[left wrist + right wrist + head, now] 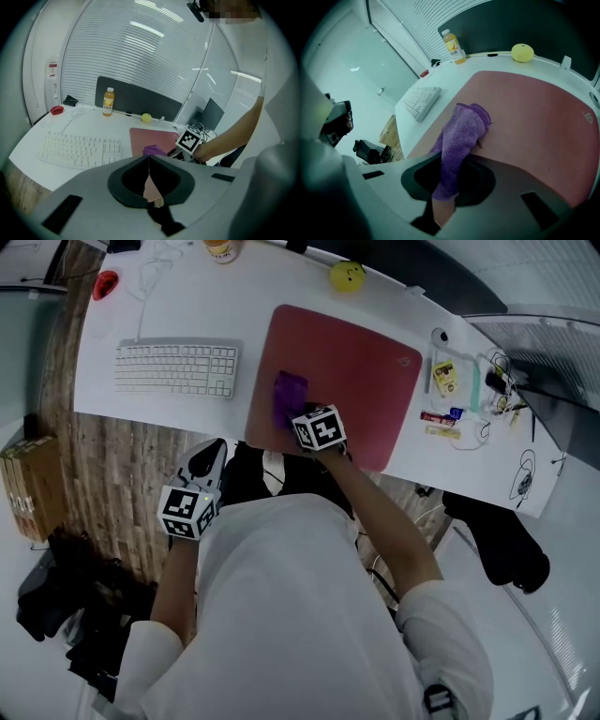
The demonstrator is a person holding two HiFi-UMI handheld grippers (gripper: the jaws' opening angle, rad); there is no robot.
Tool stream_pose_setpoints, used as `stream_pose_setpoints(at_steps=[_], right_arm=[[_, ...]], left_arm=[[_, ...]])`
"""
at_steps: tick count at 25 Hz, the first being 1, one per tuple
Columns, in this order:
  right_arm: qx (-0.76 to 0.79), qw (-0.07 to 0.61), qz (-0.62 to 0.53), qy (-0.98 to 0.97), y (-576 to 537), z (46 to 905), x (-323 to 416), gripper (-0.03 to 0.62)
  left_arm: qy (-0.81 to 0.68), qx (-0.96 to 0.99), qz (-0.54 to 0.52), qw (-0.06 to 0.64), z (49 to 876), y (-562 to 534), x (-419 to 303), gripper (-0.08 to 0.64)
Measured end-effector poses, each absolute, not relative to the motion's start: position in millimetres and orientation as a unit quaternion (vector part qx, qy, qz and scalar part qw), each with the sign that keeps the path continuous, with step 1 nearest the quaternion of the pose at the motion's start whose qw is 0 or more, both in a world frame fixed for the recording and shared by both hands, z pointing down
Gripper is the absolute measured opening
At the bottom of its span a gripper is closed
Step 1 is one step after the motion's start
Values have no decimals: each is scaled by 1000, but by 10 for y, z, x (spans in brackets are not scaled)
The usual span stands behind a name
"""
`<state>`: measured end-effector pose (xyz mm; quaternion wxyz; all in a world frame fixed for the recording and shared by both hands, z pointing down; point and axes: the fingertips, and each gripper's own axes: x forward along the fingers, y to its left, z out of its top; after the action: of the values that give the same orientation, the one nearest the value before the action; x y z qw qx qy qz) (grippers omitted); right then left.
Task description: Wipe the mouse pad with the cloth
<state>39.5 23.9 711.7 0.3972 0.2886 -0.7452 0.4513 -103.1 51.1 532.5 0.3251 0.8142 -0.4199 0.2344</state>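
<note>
Broadly, a white curved desk [187,301] fills the upper part of the head view, above a wood-plank floor [122,470]; behind it stand a dark divider panel [136,99] and glass walls with pale slatted blinds [140,56]. On the desk lies the large dusky-red rectangular mouse pad [352,371], its near edge at the desk's near edge. A white full-size keyboard [176,369] sits just left of the pad.

The left gripper [149,173] hangs off the desk, left of the pad's near left corner and well apart from it, its jaws pressed together with nothing between them. The right gripper [449,180] is over the pad's near left part, its jaws clamped on the purple fuzzy microfibre cloth [461,136]. The cloth is bunched into a long roll, one end pinched in the jaws, the rest lying on the pad's surface.

Beyond the pad's far edge are an orange juice bottle [108,101] and a small yellow ball [348,276].
</note>
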Motion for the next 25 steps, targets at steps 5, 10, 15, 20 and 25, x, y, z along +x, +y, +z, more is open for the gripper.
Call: stream_pose_setpoints(at_steps=[5,10,15,20,25], right_arm=[[304,399,455,-736,292,7139,799,72],[317,394,462,-729,354,7153,1196,72],[335,390,470,-717,432,7165,1599,72],[353,390,474,-706,487,7153,1989,72],[363,384,484,-697,575,7194,2337,72]], left_arm=[[-413,819,237,320,5336,511,-762,20],[-406,823,241,316,5349,518,-510,20],[-391,829,248,313,5355,554,-244,20],[-377,836,257,306,5353,559,1,20],[-371,837,260,305,5380,537,196,20]])
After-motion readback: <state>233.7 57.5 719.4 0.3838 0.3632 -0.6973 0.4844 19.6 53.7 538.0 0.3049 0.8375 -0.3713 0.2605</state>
